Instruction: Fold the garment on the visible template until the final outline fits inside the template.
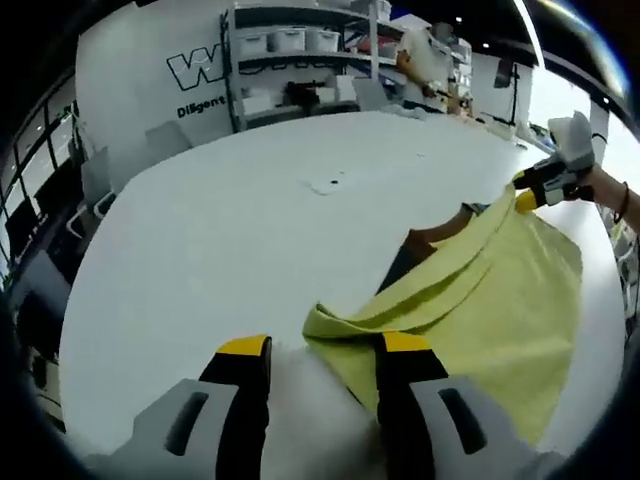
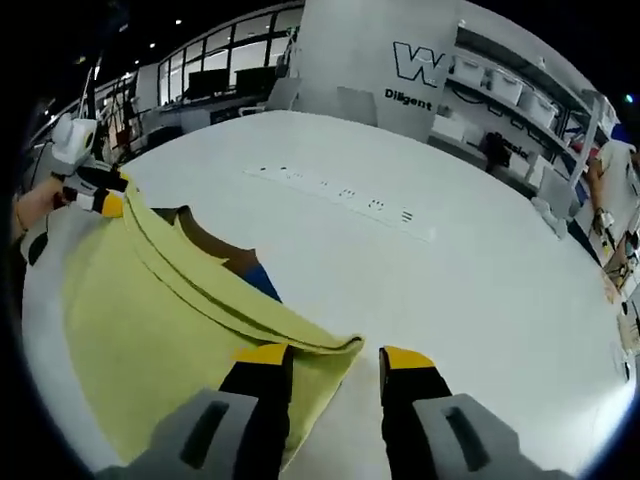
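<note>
Yellow garment (image 1: 490, 300) is lying on the white table (image 1: 220, 250), partly folded, a doubled edge running across it between the two grippers. Brown and blue patches (image 2: 235, 262) are showing just past that folded edge – could be the template or another layer, can't tell which.

Left gripper (image 1: 322, 352): jaws are standing apart in the left gripper view, garment corner lying by the right-hand jaw; whether cloth is actually pinched there, can't tell. In the right gripper view this gripper (image 2: 100, 195) is sitting at the far garment corner, yellow tips on the cloth, a hand (image 2: 35, 205) behind it.

Right gripper (image 2: 335, 357): jaws are parted, folded corner sitting between and against the left-hand jaw; grip not confirmable. In the left gripper view it (image 1: 540, 185) is touching the far top edge of the garment.

Shelving with bins (image 1: 300, 60) and a wall with lettering (image 2: 420, 75) are standing beyond the table; a strip of small marks (image 2: 340, 190) is running across the tabletop
</note>
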The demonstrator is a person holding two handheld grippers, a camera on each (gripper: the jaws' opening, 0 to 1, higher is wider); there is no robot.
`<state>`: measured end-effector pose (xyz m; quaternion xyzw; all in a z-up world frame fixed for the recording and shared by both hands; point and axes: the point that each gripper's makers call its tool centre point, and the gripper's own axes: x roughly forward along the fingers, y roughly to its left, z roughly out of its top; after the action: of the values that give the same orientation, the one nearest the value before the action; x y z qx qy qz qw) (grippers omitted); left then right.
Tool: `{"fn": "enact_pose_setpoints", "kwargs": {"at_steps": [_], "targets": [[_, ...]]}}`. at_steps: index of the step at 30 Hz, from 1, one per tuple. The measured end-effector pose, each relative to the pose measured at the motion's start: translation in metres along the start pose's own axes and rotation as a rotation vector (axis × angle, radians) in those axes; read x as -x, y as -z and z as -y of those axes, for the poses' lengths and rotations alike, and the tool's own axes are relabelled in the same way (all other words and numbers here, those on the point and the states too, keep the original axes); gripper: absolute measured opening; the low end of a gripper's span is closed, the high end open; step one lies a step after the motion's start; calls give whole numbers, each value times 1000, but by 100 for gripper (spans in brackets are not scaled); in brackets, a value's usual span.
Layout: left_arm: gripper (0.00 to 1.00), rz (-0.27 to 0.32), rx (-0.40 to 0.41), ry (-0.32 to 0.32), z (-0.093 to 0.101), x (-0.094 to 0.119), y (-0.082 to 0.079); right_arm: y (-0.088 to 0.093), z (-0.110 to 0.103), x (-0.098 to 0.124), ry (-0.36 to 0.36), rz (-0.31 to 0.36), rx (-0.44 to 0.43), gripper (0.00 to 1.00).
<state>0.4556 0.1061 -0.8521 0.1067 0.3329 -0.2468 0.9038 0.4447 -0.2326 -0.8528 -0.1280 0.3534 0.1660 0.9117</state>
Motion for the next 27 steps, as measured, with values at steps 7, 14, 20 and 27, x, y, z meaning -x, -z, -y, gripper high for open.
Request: {"fn": "enact_pose_setpoints", "kwargs": {"at_steps": [7,14,20,27], "targets": [[33,67,222,17,-8,-11,-17,-6,10,-9,33,28,-168,27],[33,73,267,17,-16,-3,-20,-10,10,1,17,51,-209,28],[37,80,282,29,-10,13,-26,-11,-1,17,-16,59,-251,31],[39,96,271,42,-5,27,-31,-11,-9,27,-45,64,-263,33]]}}
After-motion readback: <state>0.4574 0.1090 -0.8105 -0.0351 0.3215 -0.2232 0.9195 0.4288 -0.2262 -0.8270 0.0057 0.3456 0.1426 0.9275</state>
